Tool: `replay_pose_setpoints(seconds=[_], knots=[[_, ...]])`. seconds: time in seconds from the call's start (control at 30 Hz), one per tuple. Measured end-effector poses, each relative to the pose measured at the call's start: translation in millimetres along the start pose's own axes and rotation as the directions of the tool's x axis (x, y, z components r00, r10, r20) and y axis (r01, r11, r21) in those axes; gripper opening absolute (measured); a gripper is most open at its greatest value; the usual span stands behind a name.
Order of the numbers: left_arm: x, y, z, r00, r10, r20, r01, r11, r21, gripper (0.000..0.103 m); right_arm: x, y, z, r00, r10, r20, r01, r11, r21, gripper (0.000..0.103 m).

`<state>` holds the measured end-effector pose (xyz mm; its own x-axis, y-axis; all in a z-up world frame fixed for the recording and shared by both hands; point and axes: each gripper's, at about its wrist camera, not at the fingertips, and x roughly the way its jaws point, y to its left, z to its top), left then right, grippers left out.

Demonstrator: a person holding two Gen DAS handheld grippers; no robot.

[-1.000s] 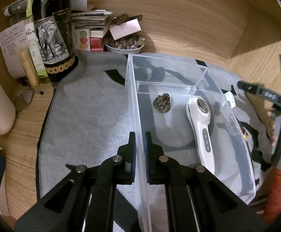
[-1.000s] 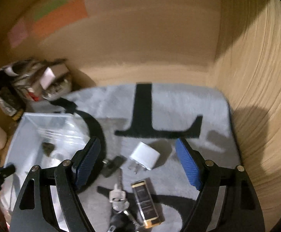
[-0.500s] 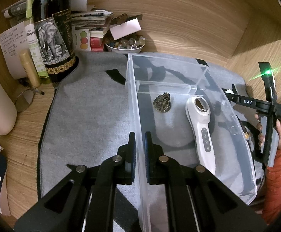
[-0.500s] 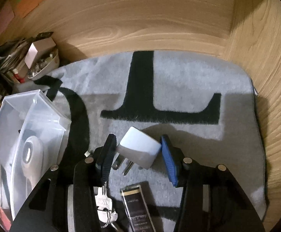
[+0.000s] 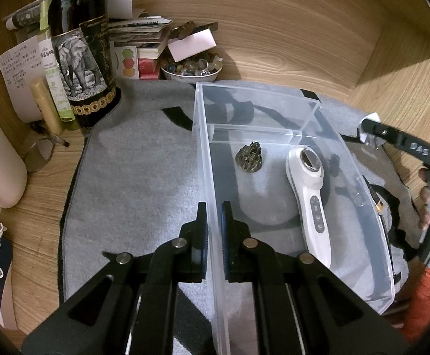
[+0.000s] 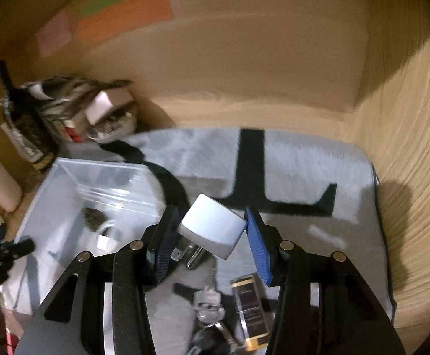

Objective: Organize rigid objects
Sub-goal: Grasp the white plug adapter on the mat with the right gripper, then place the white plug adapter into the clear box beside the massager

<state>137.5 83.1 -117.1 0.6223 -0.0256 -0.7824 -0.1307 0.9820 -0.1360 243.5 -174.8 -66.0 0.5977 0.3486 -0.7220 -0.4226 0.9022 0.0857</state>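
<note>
At lower centre of the right wrist view, the right gripper (image 6: 212,236) has its blue-padded fingers (image 6: 257,247) closed partway on a white plug adapter (image 6: 212,229), which hangs clear of the grey mat (image 6: 288,159) with its two metal prongs (image 6: 192,256) aimed down and toward the lower left of the frame. The adapter's body sits tilted between the pads, its broad pale face turned up toward the lens and its longer side running from upper left to lower right. A bunch of keys (image 6: 209,303) and a dark gold-trimmed lighter (image 6: 251,304) lie on the mat just below it.

In the left wrist view the left gripper (image 5: 213,230) is clamped shut on the near wall of a clear plastic bin (image 5: 359,195), one finger outside and one inside. The bin already holds a white handheld device (image 5: 309,195), lying lengthways with its head toward the top of the frame, and a small bronze-coloured ornament (image 5: 248,156).

The step in hand appears to be carrying the adapter leftward to the bin (the picture is smeared with motion). Done well, it would mean clearing the bin's rim, lowering into the open floor beside the white device, and releasing low so the adapter does not bounce on its prongs.
</note>
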Motion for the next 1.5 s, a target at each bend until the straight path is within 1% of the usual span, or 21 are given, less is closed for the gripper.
replay_pose_setpoints(seconds=[0.33,0.53,0.63,0.7,0.87,1.0,1.13,1.2,1.37,1.5], knots=[[0,0,-1,1.0,-0.001,0.009,0.001,1.0,0.016,0.008,-35,49,6,0.993,0.083,0.089,-0.073,0.992,-0.1,0.044],[0,2,-2,1.0,-0.017,0.009,0.017,1.0,0.012,0.008,-42,76,2,0.988,0.122,0.098,-0.106,0.982,-0.157,0.044],[0,2,-2,1.0,-0.02,0.012,0.02,1.0,0.014,0.008,-41,86,1,0.985,0.143,0.098,-0.126,0.98,-0.155,0.044],[-1,2,-2,1.0,-0.022,0.013,0.021,1.0,0.016,0.008,-37,92,0,0.983,0.165,0.084,-0.151,0.976,-0.159,0.044],[-1,2,-3,0.999,-0.028,0.016,0.028,1.0,0.012,0.008,-26,109,-5,0.983,0.176,0.049,-0.163,0.967,-0.198,0.044],[-1,2,-3,0.999,-0.031,0.018,0.031,0.999,0.01,0.008,-9,119,-9,0.98,0.196,-0.013,-0.194,0.955,-0.223,0.044],[-2,2,-4,0.999,-0.031,0.019,0.031,0.999,0.015,0.009,5,135,-17,0.98,0.186,-0.064,-0.197,0.932,-0.305,0.044],[-2,1,-4,0.999,-0.031,0.02,0.03,0.999,0.019,0.009,11,139,-21,0.979,0.185,-0.089,-0.204,0.922,-0.329,0.044],[-2,2,-4,0.999,-0.037,0.021,0.037,0.999,0.014,0.009,22,143,-24,0.973,0.176,-0.146,-0.217,0.915,-0.339,0.044],[-2,3,-4,0.999,-0.038,0.021,0.038,0.999,0.015,0.009,24,141,-24,0.973,0.174,-0.153,-0.217,0.915,-0.34,0.044]])
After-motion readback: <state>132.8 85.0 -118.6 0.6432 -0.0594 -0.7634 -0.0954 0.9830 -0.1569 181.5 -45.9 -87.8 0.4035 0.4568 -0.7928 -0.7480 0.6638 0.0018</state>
